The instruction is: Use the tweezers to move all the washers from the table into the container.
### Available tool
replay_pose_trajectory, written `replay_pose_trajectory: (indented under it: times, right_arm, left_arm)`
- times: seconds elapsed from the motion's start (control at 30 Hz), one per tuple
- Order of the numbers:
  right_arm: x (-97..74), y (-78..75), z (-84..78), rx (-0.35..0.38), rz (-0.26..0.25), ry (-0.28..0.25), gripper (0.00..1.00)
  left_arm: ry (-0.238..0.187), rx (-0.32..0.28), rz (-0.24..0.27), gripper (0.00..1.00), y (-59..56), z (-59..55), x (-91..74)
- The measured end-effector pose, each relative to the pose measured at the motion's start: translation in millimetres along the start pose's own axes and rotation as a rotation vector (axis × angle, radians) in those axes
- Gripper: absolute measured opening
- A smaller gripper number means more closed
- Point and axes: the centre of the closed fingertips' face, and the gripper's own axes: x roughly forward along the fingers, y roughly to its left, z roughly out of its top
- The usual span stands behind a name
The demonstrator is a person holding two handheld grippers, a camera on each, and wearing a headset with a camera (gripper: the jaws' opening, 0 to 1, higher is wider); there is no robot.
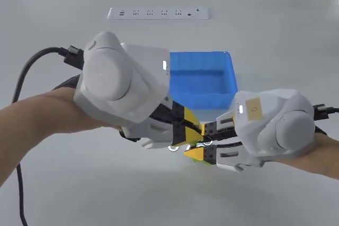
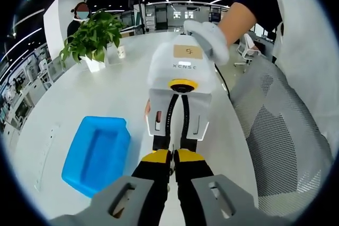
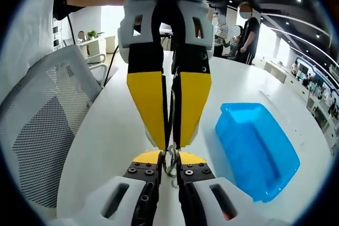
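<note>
My two grippers meet tip to tip above the table, just in front of the blue container [image 1: 204,80]. The left gripper [image 1: 195,129] comes in from the left, and its yellow pads [image 3: 148,104] are pressed on the thin metal tweezers [image 3: 171,115]. Facing it, the right gripper [image 3: 170,158] is shut on the tweezers' lower end. In the left gripper view the left gripper [image 2: 172,157] has its jaws almost together, with the right gripper's white body straight ahead. Two small pale rings that look like washers [image 1: 174,147] lie on the table under the tips.
A white power strip [image 1: 159,13] lies at the far side of the table. An office chair [image 2: 275,130] stands by the table edge, and a potted plant [image 2: 92,35] sits further along. People stand in the background. A black cable [image 1: 21,83] trails from the left gripper.
</note>
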Motion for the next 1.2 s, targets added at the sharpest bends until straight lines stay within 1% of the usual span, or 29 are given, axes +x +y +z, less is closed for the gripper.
replay_pose_trajectory:
  times: [0.23,0.4,0.5,0.57,0.63,0.77,0.87,1.0,1.07,1.2]
  right_arm:
    - [1.2,0.9,-0.7,0.012,0.015,0.003,0.10]
    - [2.2,0.6,0.0,-0.001,0.019,0.003,0.09]
    - [2.0,0.4,-0.1,-0.001,0.017,0.004,0.09]
    - [2.0,0.7,-0.1,-0.003,0.016,0.005,0.09]
    - [2.3,0.7,0.0,-0.003,0.014,0.008,0.09]
    - [3.0,0.9,0.4,-0.010,0.011,0.009,0.09]
    - [3.0,0.6,0.1,-0.014,0.009,0.010,0.09]
    - [2.3,0.4,-0.6,-0.011,0.008,0.006,0.09]
    - [1.9,0.1,-0.8,-0.006,0.008,0.004,0.09]
    - [1.7,-1.3,-0.8,0.001,0.005,0.000,0.09]
  left_arm:
    - [0.001,0.001,0.001,0.07,1.1,-1.9,-0.9]
    - [0.007,0.002,0.007,0.07,1.8,-4.1,-2.3]
    - [0.005,-0.014,0.016,0.07,2.9,-4.6,-2.1]
    - [-0.001,-0.034,0.017,0.07,2.6,-4.6,-2.0]
    - [0.000,-0.032,0.020,0.08,2.6,-5.0,-2.3]
    - [0.007,-0.037,0.018,0.08,2.0,-6.4,-3.1]
    - [0.029,-0.033,0.024,0.10,2.3,-10.8,-2.8]
    - [0.041,-0.030,0.025,0.11,1.1,-13.1,-2.9]
    - [0.035,-0.041,0.029,0.14,1.8,-12.4,-4.2]
    - [0.018,-0.056,0.021,0.14,1.7,-9.6,-7.7]
